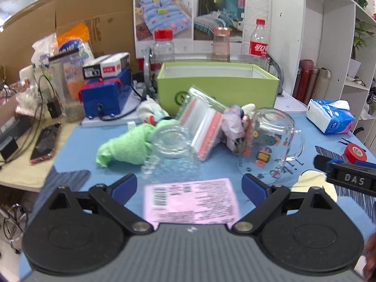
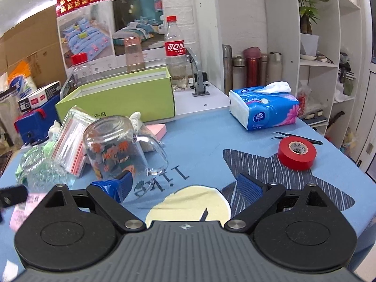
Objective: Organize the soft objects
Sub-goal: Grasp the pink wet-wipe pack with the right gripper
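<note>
Clutter crowds the far left of the desk [image 1: 77, 141]: a blue device [image 1: 105, 98] with its cables and a phone [image 1: 44, 142] lie off the blue cloth, out of the working area. Just right of them, the green towel [image 1: 127, 148] lies bunched on the cloth, touching an overturned clear glass jar [image 1: 171, 150], so lifting it probably means drawing it leftward away from the glass. Near the left gripper [image 1: 189, 186], whose jaws stand wide apart and hold nothing, a pink packet [image 1: 190, 202] lies flat between the two fingers, well placed for a pinch. Behind it, a stack of zip bags [image 1: 202, 127] leans against the jar. Further right, a soft pale toy [image 1: 235, 122] is wedged between the bags and a printed glass mug [image 1: 268, 143] lying on its side. The green box [image 1: 218, 87] stands open at the far edge, likely the bin for the soft things. The right gripper [image 2: 184, 185] hovers over the cloth, jaws also spread and empty, with a tissue pack [image 2: 265, 108] and a red tape roll [image 2: 297, 152] far to its right.
</note>
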`<state>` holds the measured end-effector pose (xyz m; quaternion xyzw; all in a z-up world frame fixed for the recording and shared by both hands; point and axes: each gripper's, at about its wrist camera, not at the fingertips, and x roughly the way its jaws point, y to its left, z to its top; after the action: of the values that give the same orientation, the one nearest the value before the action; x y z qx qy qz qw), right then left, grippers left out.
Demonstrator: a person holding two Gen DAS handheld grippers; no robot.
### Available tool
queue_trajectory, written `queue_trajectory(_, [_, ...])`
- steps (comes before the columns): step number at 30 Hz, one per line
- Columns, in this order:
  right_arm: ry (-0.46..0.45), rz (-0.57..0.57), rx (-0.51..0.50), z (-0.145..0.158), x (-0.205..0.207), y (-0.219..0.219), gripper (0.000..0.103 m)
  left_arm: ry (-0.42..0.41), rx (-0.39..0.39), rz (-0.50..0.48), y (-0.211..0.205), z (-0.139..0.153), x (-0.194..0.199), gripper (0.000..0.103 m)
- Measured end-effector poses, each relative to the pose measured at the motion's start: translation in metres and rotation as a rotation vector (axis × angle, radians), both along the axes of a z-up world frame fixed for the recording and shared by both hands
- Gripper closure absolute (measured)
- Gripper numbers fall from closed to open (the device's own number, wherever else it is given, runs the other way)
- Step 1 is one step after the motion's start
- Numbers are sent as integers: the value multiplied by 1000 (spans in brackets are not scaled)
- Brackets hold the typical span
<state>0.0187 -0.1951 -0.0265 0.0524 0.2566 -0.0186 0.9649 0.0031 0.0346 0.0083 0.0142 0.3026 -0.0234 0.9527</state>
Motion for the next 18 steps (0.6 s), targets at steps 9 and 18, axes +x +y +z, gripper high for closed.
queue_trajectory(9, [53,417,98,-8,6,89,20,38,21,212,99,1,-16,10])
queue_trajectory(18, [66,475,51,-6,30,130,20,52,4,271,134,-1,2,10])
